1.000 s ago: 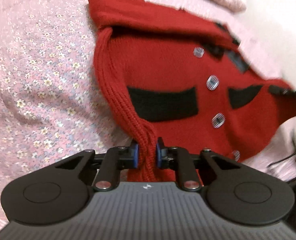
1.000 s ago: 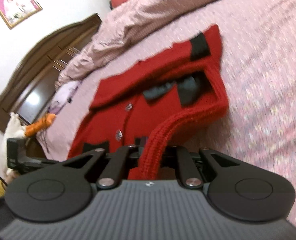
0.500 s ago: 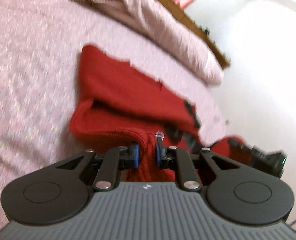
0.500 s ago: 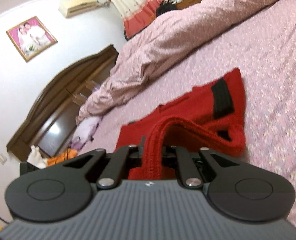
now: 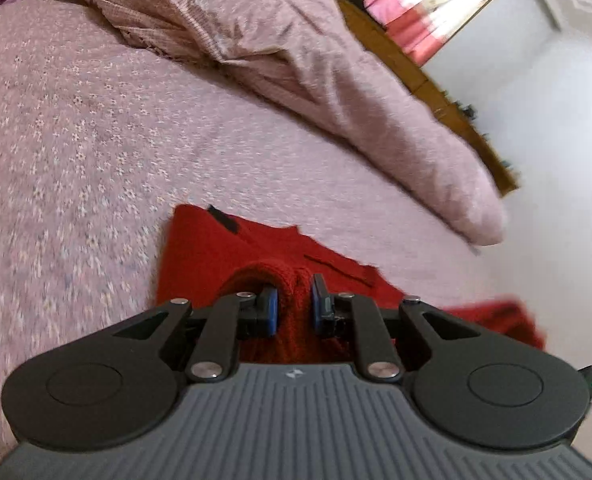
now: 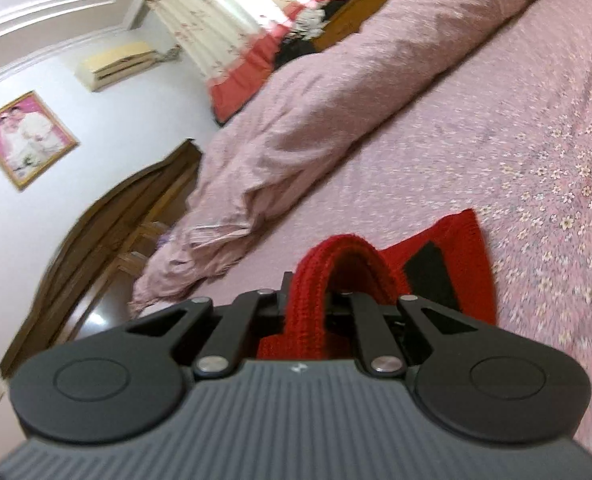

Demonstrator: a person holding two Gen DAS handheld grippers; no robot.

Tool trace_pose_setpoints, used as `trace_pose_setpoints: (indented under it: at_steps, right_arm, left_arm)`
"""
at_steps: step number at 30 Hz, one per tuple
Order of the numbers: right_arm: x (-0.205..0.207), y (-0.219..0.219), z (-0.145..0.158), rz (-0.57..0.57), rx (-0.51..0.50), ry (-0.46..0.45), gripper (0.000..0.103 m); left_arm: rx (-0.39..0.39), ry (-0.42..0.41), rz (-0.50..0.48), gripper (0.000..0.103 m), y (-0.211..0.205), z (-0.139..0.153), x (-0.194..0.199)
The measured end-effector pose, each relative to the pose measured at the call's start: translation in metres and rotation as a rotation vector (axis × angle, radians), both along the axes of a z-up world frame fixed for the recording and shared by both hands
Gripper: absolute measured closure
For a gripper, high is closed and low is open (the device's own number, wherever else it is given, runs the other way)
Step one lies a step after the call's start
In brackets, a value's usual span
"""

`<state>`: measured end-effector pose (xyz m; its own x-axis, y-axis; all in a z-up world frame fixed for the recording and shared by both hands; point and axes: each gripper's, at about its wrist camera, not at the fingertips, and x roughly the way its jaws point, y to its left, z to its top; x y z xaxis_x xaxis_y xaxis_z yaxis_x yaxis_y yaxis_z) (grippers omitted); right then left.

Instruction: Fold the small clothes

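Lifted since before, red cardigan (image 5: 216, 256) hem stays clamped between both grippers' fingers (image 5: 271, 312).

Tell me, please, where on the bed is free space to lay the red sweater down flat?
The widest bare patch is the floral bedspread between the red sweater and the rumpled pink duvet. In the right wrist view, more bare bedspread lies to the right of the sweater. The duvet fills the far side.
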<state>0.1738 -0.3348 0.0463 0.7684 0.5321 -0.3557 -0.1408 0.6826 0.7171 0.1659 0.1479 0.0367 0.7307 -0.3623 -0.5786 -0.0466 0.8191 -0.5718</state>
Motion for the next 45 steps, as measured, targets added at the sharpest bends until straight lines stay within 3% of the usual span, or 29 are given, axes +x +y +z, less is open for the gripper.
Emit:
trace_pose_setpoints:
  at_steps: [6,9,13,15,19,20,24,32,39,45]
  right_arm:
    - [0.036,0.001,-0.042,-0.069,-0.055,0.122,0.090]
    - [0.044,0.001,-0.064,-0.109,-0.047,0.181,0.090]
    - [0.034,-0.001,-0.071,-0.132,-0.008,0.150,0.089]
    - [0.028,-0.003,-0.069,-0.133,-0.009,0.143,0.084]
    - [0.007,-0.006,-0.055,-0.186,0.010,0.081,0.033]
    - [0.001,-0.006,-0.050,-0.190,0.007,0.060,0.032]
    - [-0.015,0.000,-0.035,-0.168,-0.023,0.012,0.031]
    - [-0.040,0.022,-0.022,-0.121,-0.136,-0.030,0.031]
    - [-0.045,0.041,-0.032,-0.093,-0.284,-0.012,0.031]
    - [-0.037,0.036,-0.019,-0.098,-0.363,-0.033,0.031]
  left_arm:
    - [0.151,0.070,0.013,0.083,-0.008,-0.032,0.039]
    - [0.133,0.086,0.035,0.083,-0.002,-0.045,0.044]
    - [0.091,0.094,0.038,0.081,0.005,-0.050,0.043]
    - [0.100,0.093,0.022,0.077,0.004,-0.046,0.039]
    - [0.133,0.071,-0.054,0.069,-0.008,-0.026,0.030]
    - [0.147,0.057,-0.068,0.065,-0.011,-0.020,0.027]
    - [0.168,0.024,-0.074,0.054,-0.019,-0.001,0.014]
    - [0.251,-0.047,-0.074,0.050,-0.025,0.016,-0.016]
    - [0.315,-0.013,-0.085,0.049,-0.035,0.002,-0.020]
    - [0.373,-0.012,-0.057,0.049,-0.031,-0.007,-0.005]
